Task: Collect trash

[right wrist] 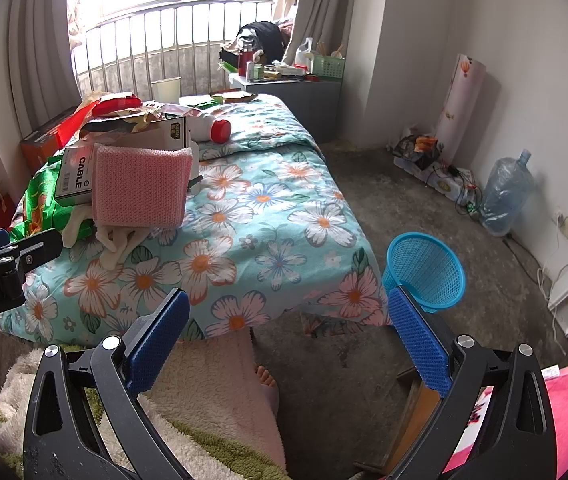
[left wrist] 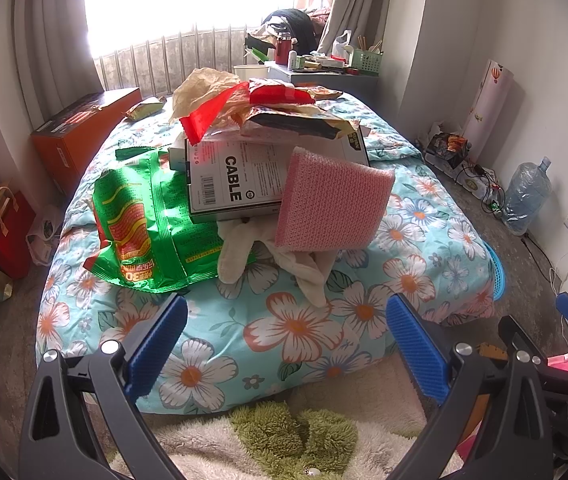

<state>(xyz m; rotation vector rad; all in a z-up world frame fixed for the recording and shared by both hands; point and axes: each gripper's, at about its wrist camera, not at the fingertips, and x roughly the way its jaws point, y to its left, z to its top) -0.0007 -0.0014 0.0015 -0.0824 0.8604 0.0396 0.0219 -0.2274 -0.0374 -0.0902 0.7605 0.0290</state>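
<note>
1. Both tools hang over the near end of the bed with the turquoise floral quilt (left wrist: 296, 320), and nothing is in either grasp.
2. The left hand-held gripper (left wrist: 286, 346) has its blue pads spread wide, released, pointing at the heap of rubbish.
3. The right hand-held gripper (right wrist: 290, 338) is just as wide apart and empty, aimed at the quilt's corner and the grey floor.
4. The trash sits piled on the quilt's left side: a shiny green snack bag (left wrist: 143, 220) lies lowest, partly under a white box printed CABLE (left wrist: 243, 176).
5. A pink bubble-wrap pouch (left wrist: 332, 204) leans on that box, above a crumpled white cloth (left wrist: 284, 260).
6. Red and tan wrappers (left wrist: 239, 104) crown the pile.
7. A white bottle with a red cap (right wrist: 211, 129) lies on its side further up the bed.
8. A blue mesh plastic basket (right wrist: 426, 272) stands on the floor just beside the bed's near right corner.
</note>
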